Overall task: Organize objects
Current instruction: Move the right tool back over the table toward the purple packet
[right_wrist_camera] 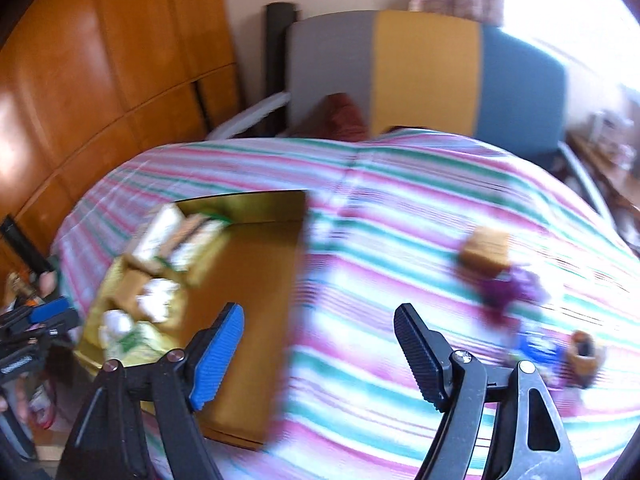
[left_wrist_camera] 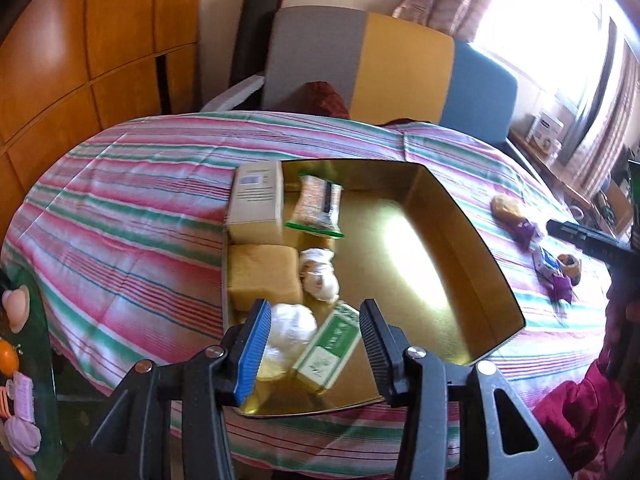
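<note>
left gripper: jaws part open, nothing clamped; it hangs tilted down over the near end of the gold tray, with a white ball and a green box seen between the fingers but lying in the tray. packed items line the tray's left wall, probably to leave room for more: a yellow block, a wrapped bun, a snack pack, a white box.

right gripper: jaws wide, empty, angled down over the striped cloth beside the tray. loose items wait farther right, likely the next pick.
</note>
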